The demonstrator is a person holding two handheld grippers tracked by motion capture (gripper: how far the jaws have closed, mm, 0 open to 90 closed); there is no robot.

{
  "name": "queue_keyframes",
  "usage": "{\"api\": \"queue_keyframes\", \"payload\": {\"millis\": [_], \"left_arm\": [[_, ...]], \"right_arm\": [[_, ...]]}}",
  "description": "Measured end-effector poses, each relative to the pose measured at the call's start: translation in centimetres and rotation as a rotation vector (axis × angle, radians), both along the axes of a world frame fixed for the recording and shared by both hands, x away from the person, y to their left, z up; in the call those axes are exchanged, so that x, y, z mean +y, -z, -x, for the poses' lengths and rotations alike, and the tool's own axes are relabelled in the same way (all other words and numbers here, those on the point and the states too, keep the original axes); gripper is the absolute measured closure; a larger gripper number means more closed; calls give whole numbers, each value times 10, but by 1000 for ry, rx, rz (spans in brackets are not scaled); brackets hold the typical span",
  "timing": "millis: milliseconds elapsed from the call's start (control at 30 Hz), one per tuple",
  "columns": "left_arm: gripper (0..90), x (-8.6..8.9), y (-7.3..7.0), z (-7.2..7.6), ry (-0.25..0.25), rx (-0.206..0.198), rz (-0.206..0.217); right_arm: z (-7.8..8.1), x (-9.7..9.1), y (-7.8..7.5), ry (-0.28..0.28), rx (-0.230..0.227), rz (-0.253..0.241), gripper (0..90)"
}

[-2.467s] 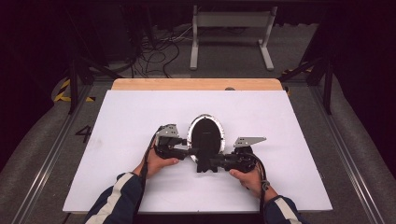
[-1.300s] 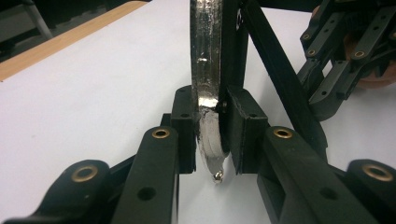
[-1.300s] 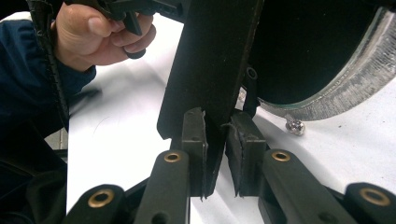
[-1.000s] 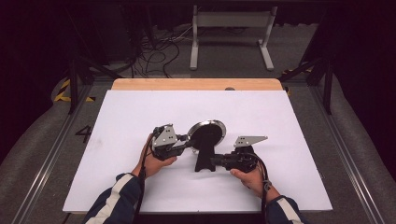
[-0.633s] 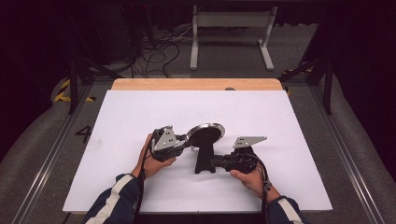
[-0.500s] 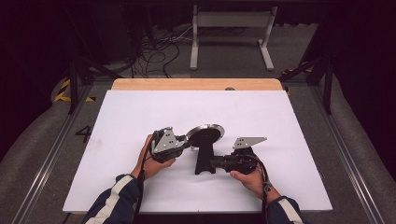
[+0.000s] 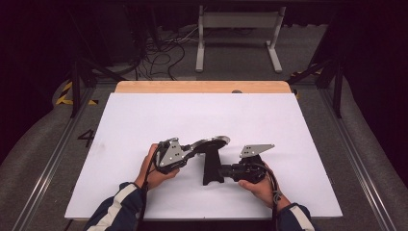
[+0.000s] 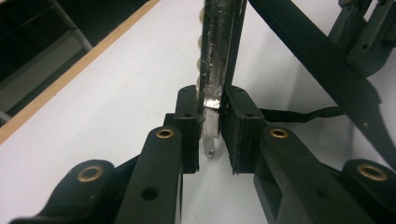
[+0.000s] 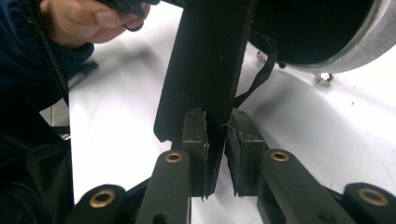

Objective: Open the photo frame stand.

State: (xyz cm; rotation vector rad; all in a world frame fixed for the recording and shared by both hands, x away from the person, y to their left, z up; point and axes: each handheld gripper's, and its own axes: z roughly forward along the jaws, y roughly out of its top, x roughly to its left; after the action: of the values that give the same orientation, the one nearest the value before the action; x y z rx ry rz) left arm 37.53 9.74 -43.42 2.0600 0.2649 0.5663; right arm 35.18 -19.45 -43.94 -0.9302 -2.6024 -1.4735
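Tilted flatter since earlier, the round silver-rimmed mirror disc (image 7: 211, 142) is held over the white table (image 7: 144, 120), clamped at its rim by the left gripper (image 7: 190, 150). Glassy edge and beaded trim are seen in the left gripper view. The flat black stand (image 7: 210, 166) is pinched by the right gripper (image 7: 222, 172).

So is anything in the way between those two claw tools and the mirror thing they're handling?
Nothing visible. The left gripper is shut on the round mirror's silver rim, and the right gripper is shut on its black stand, on the white table.
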Motion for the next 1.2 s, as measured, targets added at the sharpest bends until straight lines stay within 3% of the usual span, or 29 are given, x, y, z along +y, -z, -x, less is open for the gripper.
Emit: {"api": "queue_keyframes", "payload": {"millis": [267, 333, 500, 633, 1200], "left_arm": [[757, 1, 5, -1, -3, 22, 21], [740, -3, 12, -4, -14, 33, -15], [735, -7, 20, -9, -22, 59, -13], [743, -9, 24, -12, -27, 72, -42], [753, -13, 25, -17, -45, 35, -101]], "right_arm": [[1, 3, 4, 1, 16, 11, 807], [1, 4, 6, -8, 20, 22, 812], [1, 5, 7, -12, 15, 19, 817], [1, 4, 7, -13, 14, 14, 818], [1, 5, 8, -23, 15, 16, 831]]}}
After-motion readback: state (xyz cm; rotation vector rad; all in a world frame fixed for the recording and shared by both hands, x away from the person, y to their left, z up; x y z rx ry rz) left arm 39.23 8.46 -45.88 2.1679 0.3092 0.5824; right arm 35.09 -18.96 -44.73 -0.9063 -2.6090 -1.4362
